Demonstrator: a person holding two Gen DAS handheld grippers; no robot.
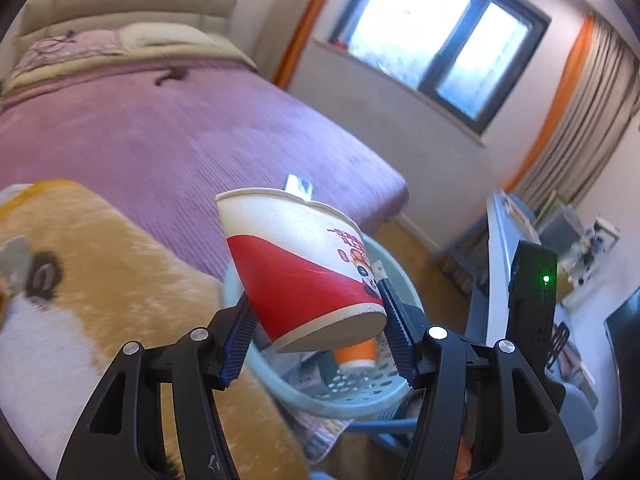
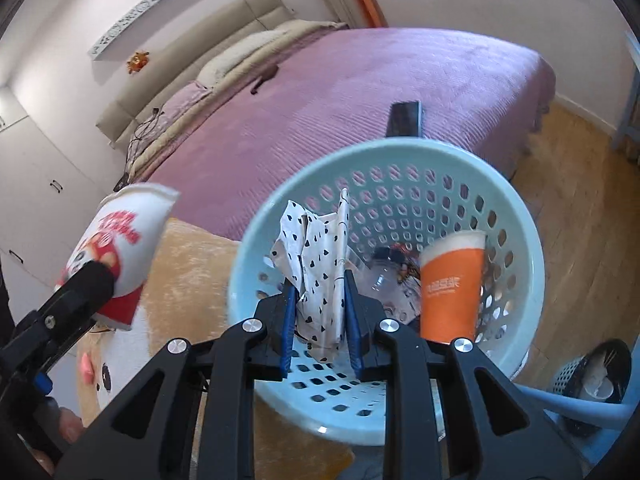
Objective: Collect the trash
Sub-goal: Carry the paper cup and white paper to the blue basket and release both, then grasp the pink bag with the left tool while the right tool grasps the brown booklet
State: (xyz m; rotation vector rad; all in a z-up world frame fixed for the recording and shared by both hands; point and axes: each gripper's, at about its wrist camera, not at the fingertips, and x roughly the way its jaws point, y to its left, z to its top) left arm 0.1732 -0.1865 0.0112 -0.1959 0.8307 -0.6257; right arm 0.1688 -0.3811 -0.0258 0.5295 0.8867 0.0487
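Observation:
My left gripper (image 1: 316,316) is shut on a red and white paper cup (image 1: 300,264), held tilted above the near rim of a light blue perforated basket (image 1: 352,400). The same cup (image 2: 120,248) shows at the left of the right wrist view, beside the basket (image 2: 516,216). My right gripper (image 2: 320,300) is shut on a crumpled white wrapper with black spots (image 2: 316,252), held over the basket's inside. An orange paper cup (image 2: 452,284) and a clear plastic piece (image 2: 380,280) lie in the basket. The orange cup (image 1: 356,354) also shows under the held cup.
A large tan and white plush toy (image 1: 100,280) lies left of the basket. A purple bed (image 2: 360,92) is behind, with a dark remote (image 2: 404,118) near its edge. A dark small bin (image 2: 596,380) stands on the wooden floor at right. A white desk (image 1: 500,240) stands at right.

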